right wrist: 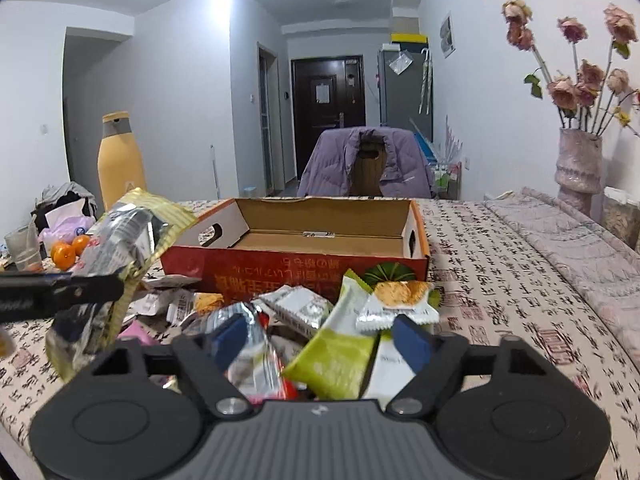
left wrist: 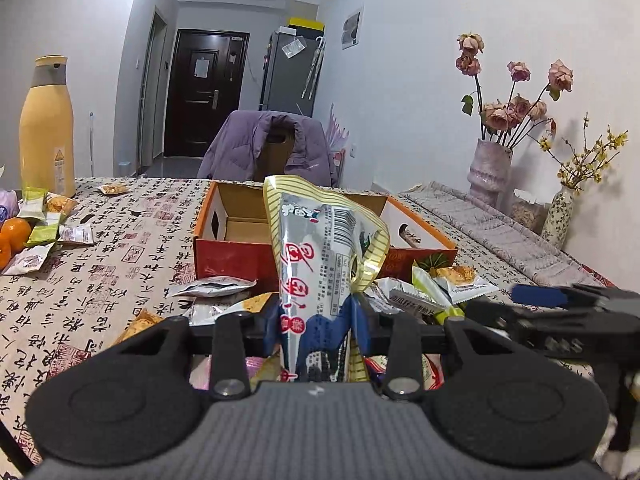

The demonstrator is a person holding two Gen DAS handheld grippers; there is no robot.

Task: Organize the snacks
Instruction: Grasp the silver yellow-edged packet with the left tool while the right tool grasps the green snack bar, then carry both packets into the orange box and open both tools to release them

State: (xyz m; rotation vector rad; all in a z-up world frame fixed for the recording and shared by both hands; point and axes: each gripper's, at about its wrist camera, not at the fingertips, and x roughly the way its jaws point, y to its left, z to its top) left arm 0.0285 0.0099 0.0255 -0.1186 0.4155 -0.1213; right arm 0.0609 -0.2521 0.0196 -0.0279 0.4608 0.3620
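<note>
Your left gripper (left wrist: 316,320) pinches the silver snack bag (left wrist: 320,248) upright; carry it to the empty cardboard box (right wrist: 296,236) at twelve o'clock. Your right gripper (right wrist: 320,340) stands half-open around the green packet (right wrist: 336,360), not visibly gripping.
</note>
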